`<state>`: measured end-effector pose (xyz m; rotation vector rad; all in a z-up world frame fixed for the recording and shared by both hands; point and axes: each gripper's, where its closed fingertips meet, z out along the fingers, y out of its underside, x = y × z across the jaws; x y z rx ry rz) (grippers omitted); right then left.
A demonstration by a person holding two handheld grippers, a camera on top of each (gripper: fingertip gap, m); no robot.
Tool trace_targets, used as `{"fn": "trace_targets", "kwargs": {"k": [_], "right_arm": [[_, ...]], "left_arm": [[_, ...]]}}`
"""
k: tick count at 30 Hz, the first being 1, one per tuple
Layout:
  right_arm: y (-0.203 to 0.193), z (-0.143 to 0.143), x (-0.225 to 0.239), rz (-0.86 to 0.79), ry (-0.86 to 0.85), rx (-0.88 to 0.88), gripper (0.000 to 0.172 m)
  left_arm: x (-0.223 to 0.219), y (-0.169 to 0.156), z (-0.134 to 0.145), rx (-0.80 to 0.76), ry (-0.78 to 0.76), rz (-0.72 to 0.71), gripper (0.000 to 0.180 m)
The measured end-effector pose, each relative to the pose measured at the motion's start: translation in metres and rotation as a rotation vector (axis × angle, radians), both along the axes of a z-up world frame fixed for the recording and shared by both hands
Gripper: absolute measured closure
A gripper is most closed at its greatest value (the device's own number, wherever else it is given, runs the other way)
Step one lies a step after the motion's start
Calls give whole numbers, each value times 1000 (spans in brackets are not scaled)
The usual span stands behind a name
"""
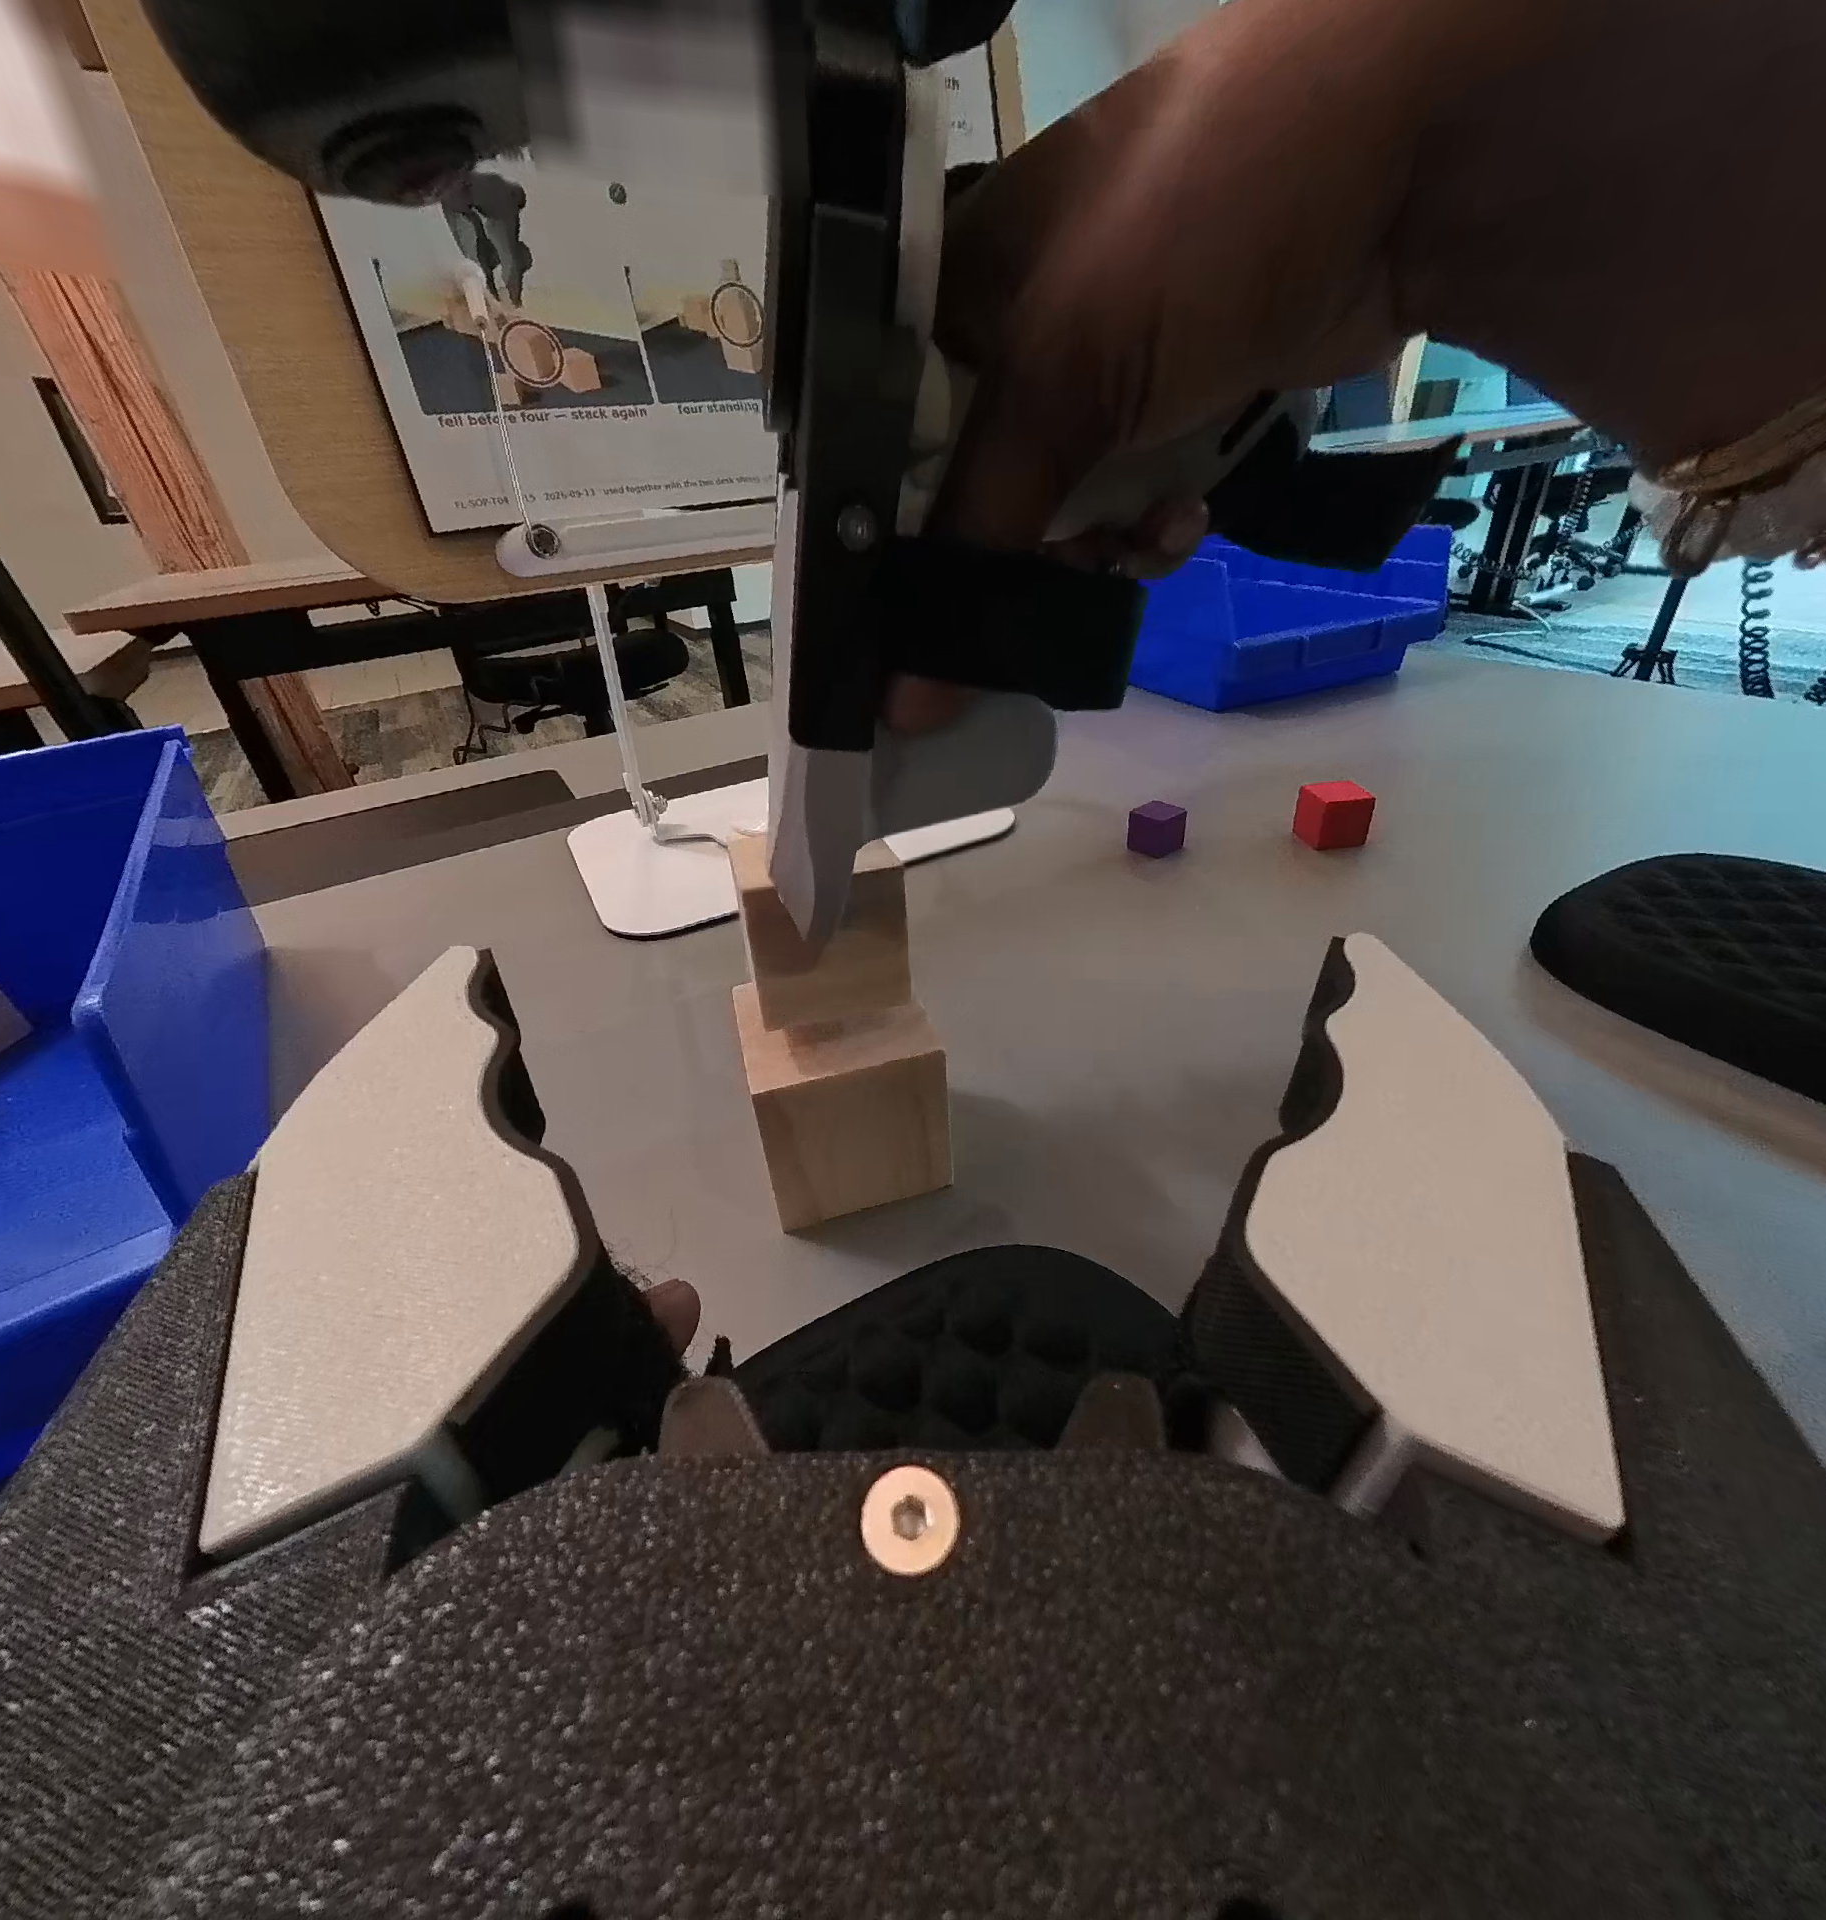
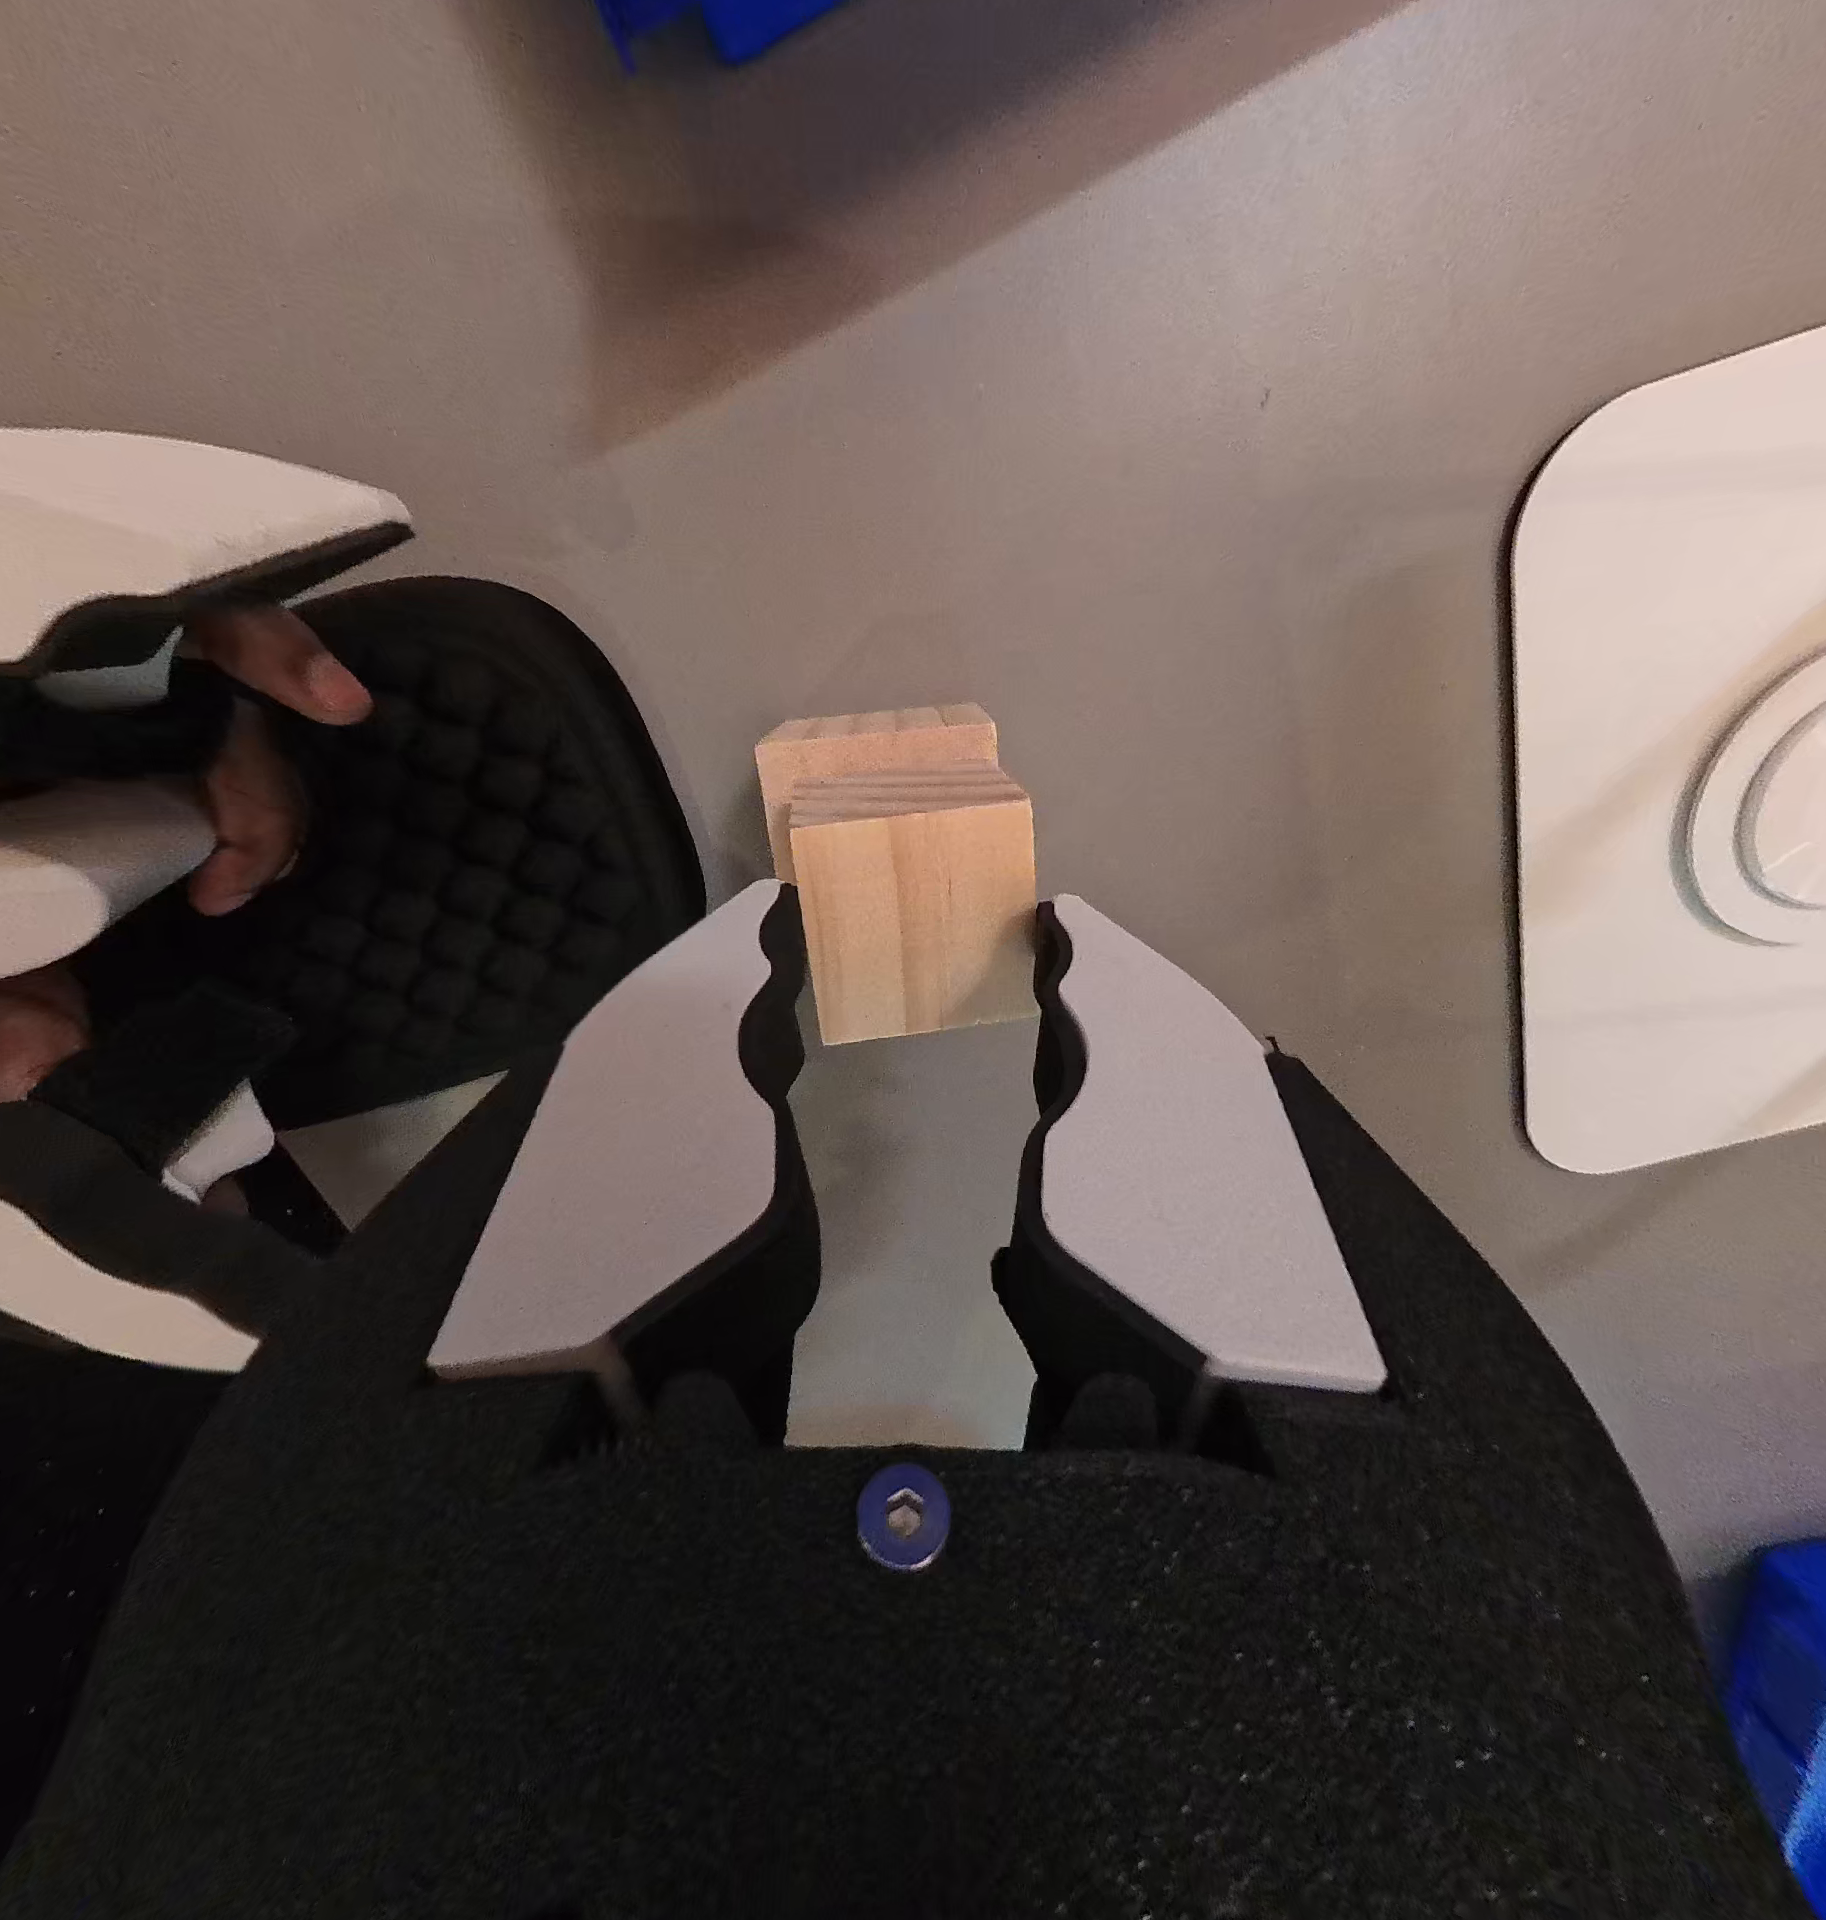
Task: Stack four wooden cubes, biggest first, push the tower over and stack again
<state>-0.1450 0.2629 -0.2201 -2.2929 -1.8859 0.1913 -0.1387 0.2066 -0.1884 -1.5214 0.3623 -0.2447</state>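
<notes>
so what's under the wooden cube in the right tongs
A second wooden cube sits directly under the held wooden cube, standing on the grey table. The upper one is twisted slightly off square. Whether their faces touch is hidden by the overlap.

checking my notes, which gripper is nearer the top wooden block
Right. The right gripper has its pads against the top wooden block on the lower block; the left gripper sits back from the stack, open.

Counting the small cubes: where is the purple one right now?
In the left wrist view the purple cube sits on the grey table, right of the wooden block stack, just left of the red cube.
</notes>
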Motion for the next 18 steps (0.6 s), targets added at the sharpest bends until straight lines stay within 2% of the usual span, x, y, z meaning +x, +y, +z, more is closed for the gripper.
{"fn": "trace_targets", "kwargs": {"k": [18], "right_arm": [[-1,-7,-1,6,-13,9,130]], "left_arm": [[1,-1,1,6,0,-5,42]]}}
